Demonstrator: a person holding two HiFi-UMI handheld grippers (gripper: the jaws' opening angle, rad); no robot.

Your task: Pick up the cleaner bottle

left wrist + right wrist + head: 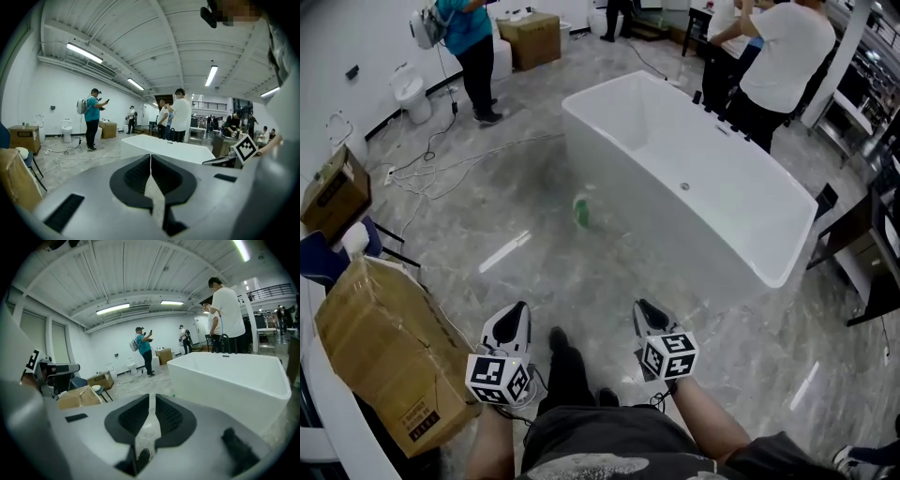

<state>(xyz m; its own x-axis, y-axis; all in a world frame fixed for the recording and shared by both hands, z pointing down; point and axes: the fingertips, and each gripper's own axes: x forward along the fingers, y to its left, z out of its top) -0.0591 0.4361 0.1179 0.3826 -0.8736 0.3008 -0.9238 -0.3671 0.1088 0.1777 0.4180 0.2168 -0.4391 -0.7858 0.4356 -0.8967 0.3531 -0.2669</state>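
Observation:
The cleaner bottle (pixel 582 211) is a small green bottle that stands on the grey marble floor, close to the near side of the white bathtub (pixel 741 225). It is well ahead of both grippers. My left gripper (pixel 517 310) is low in the head view, left of my feet, with its jaws together and nothing between them. My right gripper (pixel 643 307) is level with it on the right, also shut and empty. In the left gripper view the left gripper (pixel 150 157) points toward the tub. In the right gripper view a green speck, the bottle (pixel 173 395), shows just past the right gripper (pixel 152 397).
A large cardboard box (pixel 389 349) sits close on my left, another box (pixel 336 192) beyond it. Cables (pixel 441 157) trail over the floor at the far left near a toilet (pixel 412 92). People stand beyond the tub and at the back left. A dark table (pixel 872 253) is at the right.

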